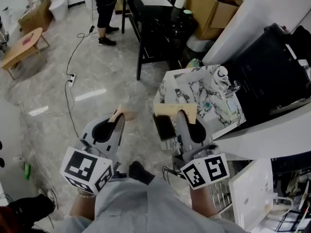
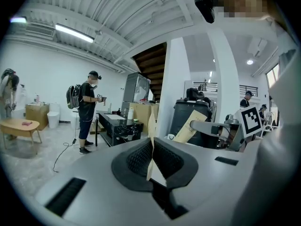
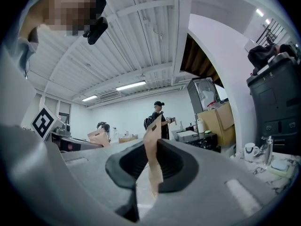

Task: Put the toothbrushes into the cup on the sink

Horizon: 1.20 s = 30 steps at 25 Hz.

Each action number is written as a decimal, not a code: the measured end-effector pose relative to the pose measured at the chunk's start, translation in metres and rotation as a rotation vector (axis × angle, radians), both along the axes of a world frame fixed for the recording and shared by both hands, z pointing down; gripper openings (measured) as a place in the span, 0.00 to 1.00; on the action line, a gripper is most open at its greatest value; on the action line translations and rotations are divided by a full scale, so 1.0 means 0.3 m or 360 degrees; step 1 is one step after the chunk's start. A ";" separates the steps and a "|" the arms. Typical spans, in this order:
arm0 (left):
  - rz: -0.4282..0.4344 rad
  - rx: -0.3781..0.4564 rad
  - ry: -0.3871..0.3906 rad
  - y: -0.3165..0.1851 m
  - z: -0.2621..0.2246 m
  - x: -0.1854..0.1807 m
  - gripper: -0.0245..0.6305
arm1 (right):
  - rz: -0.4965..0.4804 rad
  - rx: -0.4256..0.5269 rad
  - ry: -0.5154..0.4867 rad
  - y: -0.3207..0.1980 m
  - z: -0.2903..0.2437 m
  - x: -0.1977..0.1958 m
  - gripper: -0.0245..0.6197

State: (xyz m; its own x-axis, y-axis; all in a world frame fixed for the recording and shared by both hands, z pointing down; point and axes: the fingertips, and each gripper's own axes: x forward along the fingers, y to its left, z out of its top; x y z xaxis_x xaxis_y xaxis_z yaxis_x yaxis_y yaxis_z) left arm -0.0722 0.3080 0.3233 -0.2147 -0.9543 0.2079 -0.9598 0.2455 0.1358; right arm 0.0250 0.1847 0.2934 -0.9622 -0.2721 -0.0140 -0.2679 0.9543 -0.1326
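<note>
Two grippers sit closest: left gripper [image 1: 119,114] and right gripper [image 1: 175,109], each bearing one black-and-white marker cube [image 1: 87,170]. Both have their jaws pressed together, holding nothing. One white mug [image 3: 249,150] stands on the marbled sink [image 1: 194,89].

No words, brands or numbers can be read. The left gripper [image 1: 119,115] and right gripper [image 1: 176,111] carry marker cubes [image 1: 87,171] showing only black-and-white square patterns. Faint print on the right gripper's tan fingers [image 2: 190,126] is too small to read.

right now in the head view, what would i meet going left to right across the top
low wooden table → standing person → black table → cardboard box
</note>
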 end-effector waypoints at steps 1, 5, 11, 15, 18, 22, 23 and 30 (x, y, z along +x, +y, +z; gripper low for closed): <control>-0.0001 -0.0001 -0.0002 -0.027 -0.001 -0.015 0.05 | 0.0000 0.0001 0.0001 -0.028 -0.001 -0.014 0.10; 0.0008 0.0006 -0.0012 -0.133 -0.004 -0.060 0.05 | 0.0011 0.0006 -0.0001 -0.131 -0.001 -0.054 0.10; 0.0034 0.0017 -0.0027 -0.271 -0.003 -0.070 0.05 | 0.0035 -0.0003 -0.0016 -0.255 0.005 -0.054 0.10; 0.0071 0.0011 -0.0038 -0.335 -0.007 -0.055 0.05 | 0.0067 -0.0022 -0.0038 -0.312 0.001 -0.036 0.10; 0.0109 0.0013 -0.0047 -0.378 -0.019 -0.039 0.05 | 0.0103 -0.0028 -0.0054 -0.347 -0.006 -0.014 0.10; 0.0175 0.0016 -0.0057 -0.431 -0.025 -0.027 0.05 | 0.0197 -0.0042 -0.0066 -0.394 -0.005 0.028 0.10; 0.0189 0.0019 -0.0060 -0.445 -0.026 -0.030 0.05 | 0.0225 -0.0044 -0.0069 -0.408 -0.006 0.038 0.10; 0.0301 0.0048 -0.0045 -0.544 -0.005 -0.052 0.05 | 0.0396 -0.0026 -0.0063 -0.477 0.010 0.103 0.10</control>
